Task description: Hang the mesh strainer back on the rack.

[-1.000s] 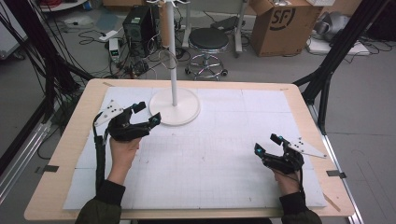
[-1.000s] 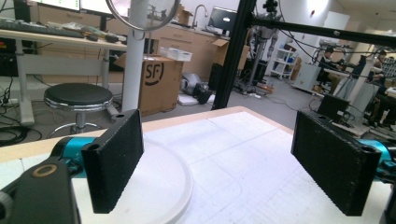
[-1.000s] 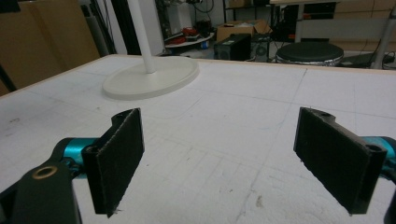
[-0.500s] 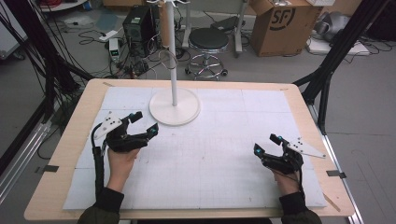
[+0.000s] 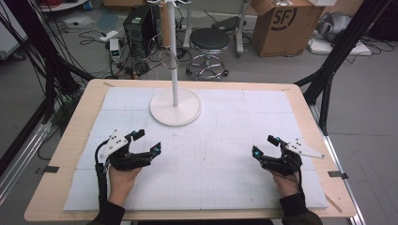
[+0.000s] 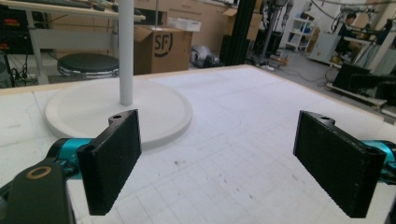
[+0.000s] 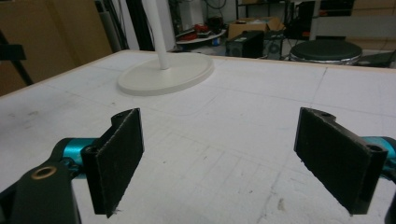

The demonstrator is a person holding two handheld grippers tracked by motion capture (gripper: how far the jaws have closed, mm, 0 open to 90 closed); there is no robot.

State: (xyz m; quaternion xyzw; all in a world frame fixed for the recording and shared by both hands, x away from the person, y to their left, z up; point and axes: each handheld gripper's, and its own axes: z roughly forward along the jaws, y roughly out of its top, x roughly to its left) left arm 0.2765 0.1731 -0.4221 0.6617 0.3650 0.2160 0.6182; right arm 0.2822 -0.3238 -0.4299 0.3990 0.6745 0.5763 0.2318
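left tool [image 5: 146,142] held low at the near left with jaws spread wide and empty, right tool [image 5: 265,146] low at the near right with jaws likewise wide apart, both forearms entering from the bottom edge

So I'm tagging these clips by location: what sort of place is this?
Probably a lab or workshop: a table framed by black struts, cables and a computer tower on the floor, a shipping box behind.
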